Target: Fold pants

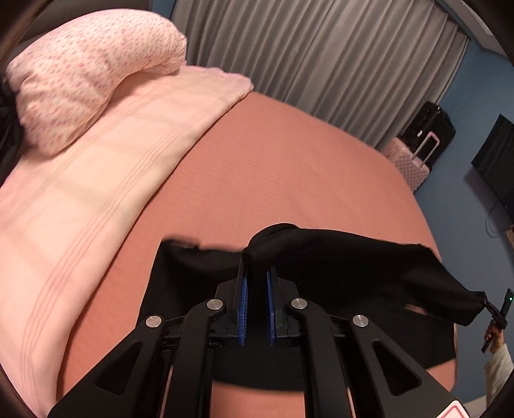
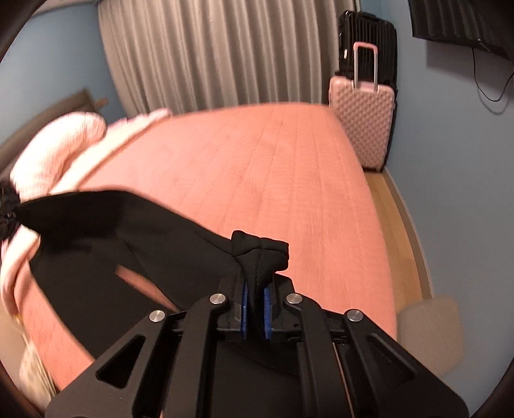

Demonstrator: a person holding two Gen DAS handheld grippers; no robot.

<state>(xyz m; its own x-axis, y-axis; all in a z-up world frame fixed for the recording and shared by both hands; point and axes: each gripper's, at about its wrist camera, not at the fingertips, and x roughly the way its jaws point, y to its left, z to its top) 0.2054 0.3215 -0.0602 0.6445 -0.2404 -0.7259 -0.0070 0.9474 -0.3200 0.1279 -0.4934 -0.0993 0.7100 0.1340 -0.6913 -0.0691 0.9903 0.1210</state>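
Note:
Black pants (image 1: 353, 257) hang stretched between my two grippers above the salmon bed cover (image 1: 273, 167). My left gripper (image 1: 258, 273) is shut on a bunched edge of the pants. In that view the right gripper (image 1: 493, 310) shows at the far right edge, holding the other end. In the right wrist view my right gripper (image 2: 255, 283) is shut on a bunched fold of the pants (image 2: 128, 231), which stretch away to the left above the bed cover (image 2: 257, 167). The lower part of the pants lies under the grippers, partly hidden.
A pink patterned pillow (image 1: 90, 74) and a pale pink blanket (image 1: 96, 193) lie at the left of the bed. Grey curtains (image 2: 208, 54) hang behind. A pink suitcase (image 2: 363, 119) and a black one (image 2: 366, 41) stand past the bed's far corner. A TV (image 2: 456, 19) hangs on the blue wall.

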